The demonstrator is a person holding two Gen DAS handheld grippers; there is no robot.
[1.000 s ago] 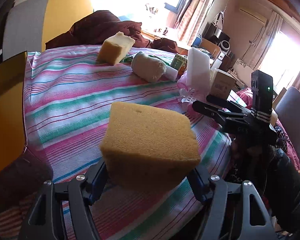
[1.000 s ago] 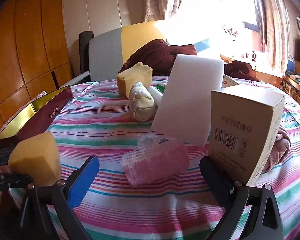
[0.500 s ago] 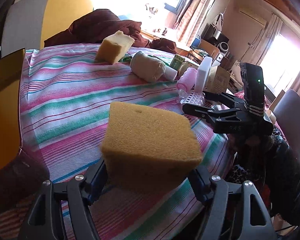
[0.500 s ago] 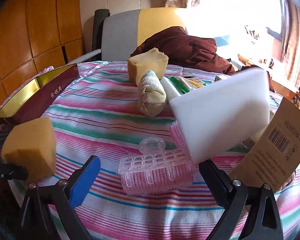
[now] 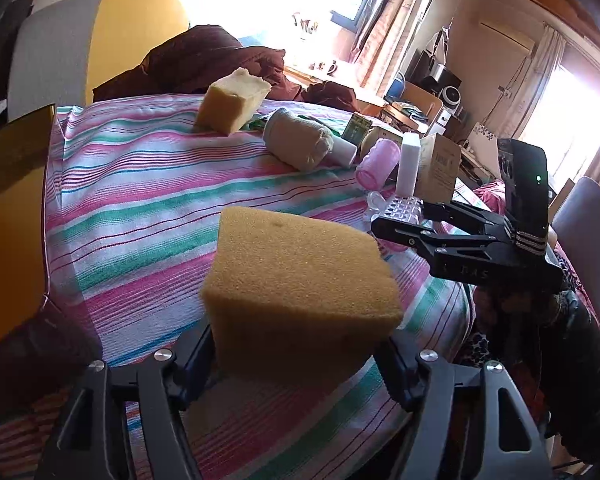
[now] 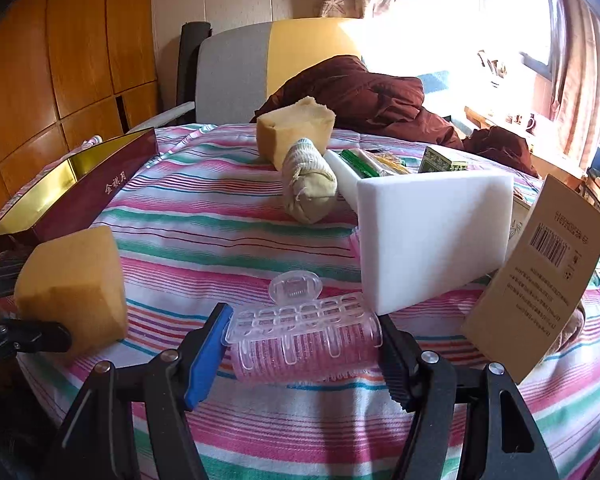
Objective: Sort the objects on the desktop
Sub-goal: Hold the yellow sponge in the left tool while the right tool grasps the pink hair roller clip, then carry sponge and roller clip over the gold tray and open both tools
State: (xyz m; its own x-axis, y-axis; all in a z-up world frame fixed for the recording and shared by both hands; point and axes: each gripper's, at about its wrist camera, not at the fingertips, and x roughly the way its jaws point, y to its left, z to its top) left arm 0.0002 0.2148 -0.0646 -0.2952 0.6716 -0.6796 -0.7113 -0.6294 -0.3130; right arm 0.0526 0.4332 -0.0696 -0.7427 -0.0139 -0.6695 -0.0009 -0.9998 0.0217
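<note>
A yellow sponge block [image 5: 300,292] is held clamped between the two fingers of the left hand-held gripper [image 5: 296,364], raised above the near edge of a worktop covered by a pink, green and white striped cloth [image 5: 148,200]. In the right wrist view, the right hand-held gripper [image 6: 304,344] is seen with its fingers set against both ends of a pink hair roller [image 6: 306,340] that lies on the cloth under a clear plastic clip; the fingers are part closed and touching it, but a firm grip cannot be confirmed. Just behind the roller a white foam block [image 6: 432,236] is seen standing on edge, and to its right a brown cardboard box [image 6: 540,280] with a barcode is seen tilted. Towards the left edge of the worktop lies an open maroon box [image 6: 88,196] with a gold lining; its contents cannot be seen. Farther back, a rolled beige cloth [image 6: 308,188] is seen lying beside a white tube, and behind it a second, paler sponge chunk [image 6: 296,128]. A small green carton [image 6: 440,160] is seen behind the foam block. Beyond the worktop, a dark red garment [image 6: 360,96] is draped over a grey and yellow chair [image 6: 260,56].
</note>
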